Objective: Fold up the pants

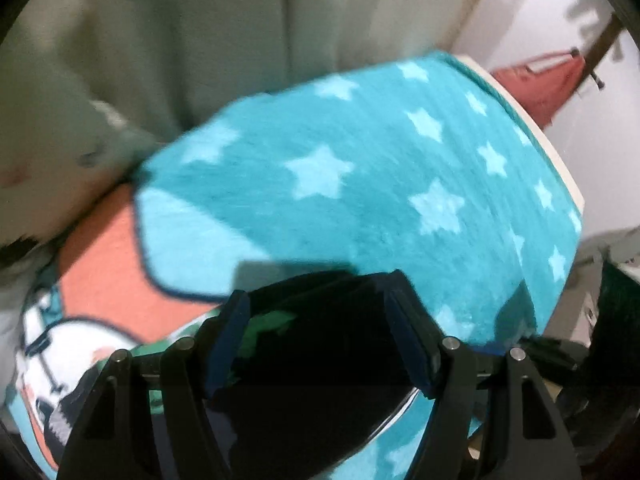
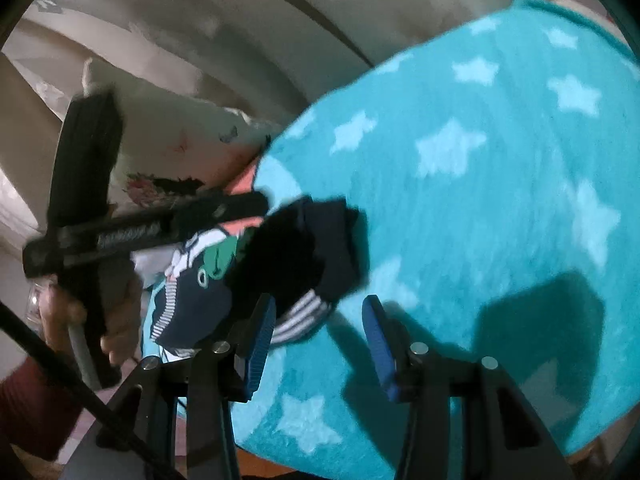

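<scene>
Pants (image 2: 304,256) lie bunched near blanket (image 2: 500,200) edge.

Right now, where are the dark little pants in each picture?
Left wrist view: the dark pants sit at the bottom middle, between the left gripper's fingers.
Right wrist view: the dark pants lie left of the middle, just above the right gripper, whose fingers stand apart with nothing between them.
Shared landmark: the teal star blanket under the pants.
</scene>
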